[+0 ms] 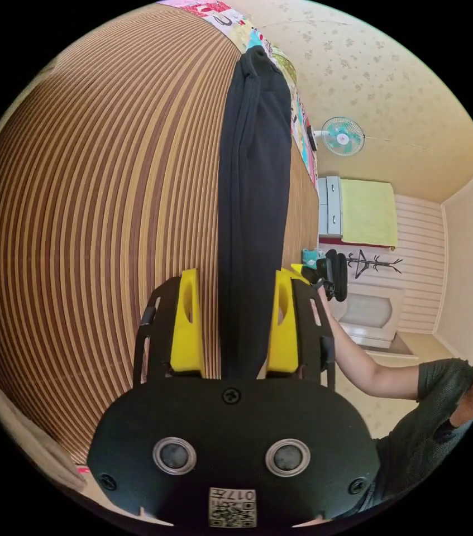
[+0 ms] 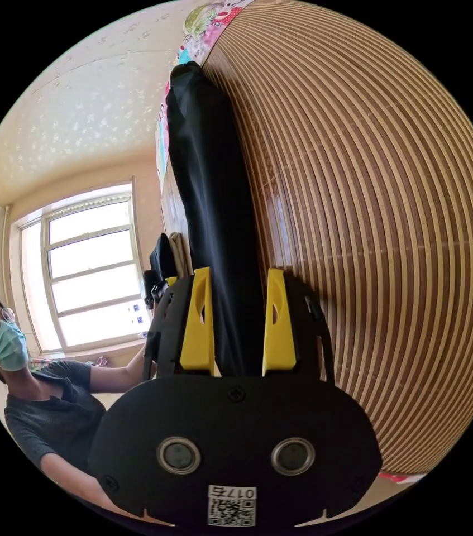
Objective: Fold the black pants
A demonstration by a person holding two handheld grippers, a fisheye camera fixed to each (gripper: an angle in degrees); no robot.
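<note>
The black pants (image 1: 253, 184) lie as a long, narrow strip on a brown striped mat (image 1: 91, 212), running away from both cameras. In the left gripper view my left gripper (image 1: 236, 279) straddles their near end. Its yellow jaws stand apart, and a strip of mat shows between one jaw and the cloth. In the right gripper view the black pants (image 2: 214, 212) pass between the jaws of my right gripper (image 2: 239, 279), and the cloth touches both jaws. The right gripper (image 1: 328, 273) is just beside the left one, held by the person's hand.
A person in a dark shirt (image 2: 52, 407) sits close behind the grippers. A patterned play mat (image 2: 202, 28) borders the far end of the striped mat. A wall fan (image 1: 342, 135), a coat rack (image 1: 373, 262) and a bright window (image 2: 80, 268) stand around the room.
</note>
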